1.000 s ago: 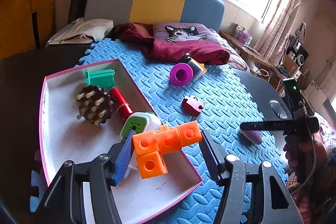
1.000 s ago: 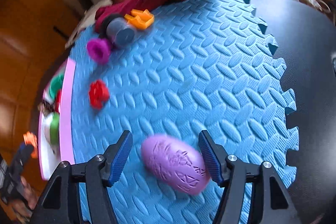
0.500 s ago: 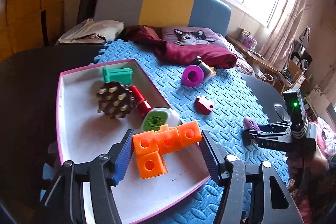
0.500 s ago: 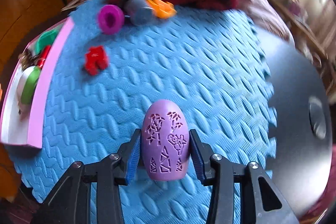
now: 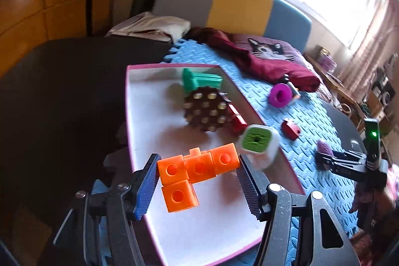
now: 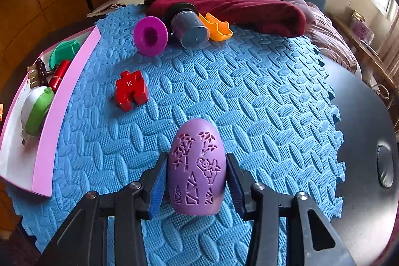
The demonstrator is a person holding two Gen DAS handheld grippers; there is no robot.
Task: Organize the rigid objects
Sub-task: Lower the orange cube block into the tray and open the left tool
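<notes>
My left gripper [image 5: 197,181] is shut on an orange block cluster [image 5: 194,172] and holds it above the pink-rimmed white tray [image 5: 149,141]. The tray holds a green piece [image 5: 199,81], a brown studded ball [image 5: 205,107], a red cylinder [image 5: 237,119] and a white and green cube [image 5: 258,141]. My right gripper [image 6: 195,181] is shut on a purple carved egg [image 6: 195,168] just above the blue foam mat [image 6: 249,104]. On the mat lie a red puzzle piece [image 6: 131,89], a magenta ring [image 6: 149,35], a dark cup [image 6: 190,28] and an orange piece [image 6: 217,28].
A maroon cloth [image 6: 249,9] and a cat-print cushion [image 5: 269,51] lie at the mat's far edge. The mat sits on a dark table [image 6: 369,141]. A striped sofa back [image 5: 224,4] stands behind. The tray also shows at the left of the right wrist view [image 6: 64,91].
My right gripper closed on the purple egg and lifted it. My left gripper moved left over the tray with the orange cluster still held.
</notes>
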